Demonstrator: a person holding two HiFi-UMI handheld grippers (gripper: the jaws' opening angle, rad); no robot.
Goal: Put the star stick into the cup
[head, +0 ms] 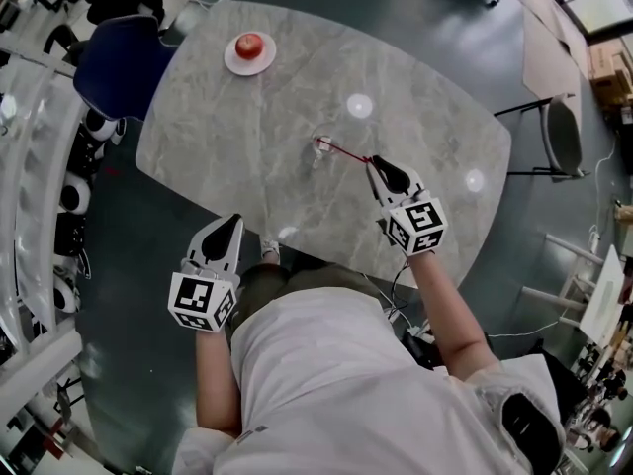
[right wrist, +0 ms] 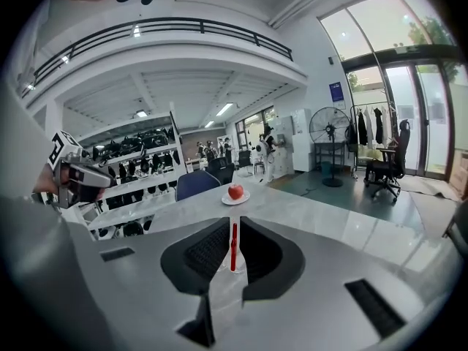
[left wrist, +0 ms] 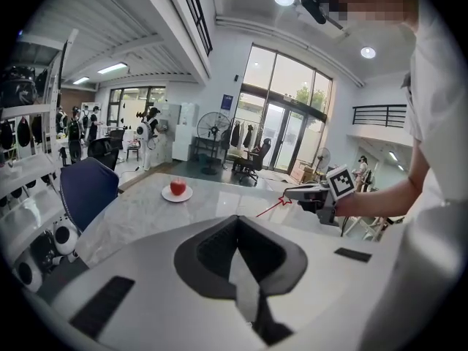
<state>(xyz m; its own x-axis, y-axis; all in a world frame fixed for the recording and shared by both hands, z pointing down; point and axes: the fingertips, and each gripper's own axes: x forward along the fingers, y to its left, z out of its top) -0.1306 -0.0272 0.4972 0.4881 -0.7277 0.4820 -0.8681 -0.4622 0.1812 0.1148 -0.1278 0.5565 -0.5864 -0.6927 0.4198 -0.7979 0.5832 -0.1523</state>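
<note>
Table [head: 247, 146]: grey marble-look stone, polished, mirrors ceiling lights. Right hand-held gripper [head: 374, 163] & left hand-held gripper [head: 233, 221]: matt white plastic shells, black ribbed pads [right wrist: 207, 251], rubbery-looking. Star stick [head: 346, 152] in right jaws: thin, red, smooth. Cup [head: 318, 150] just ahead: clear, glass-like. Plate [head: 234, 62] further ahead: glossy white; apple [head: 249, 45] shiny red.
</note>
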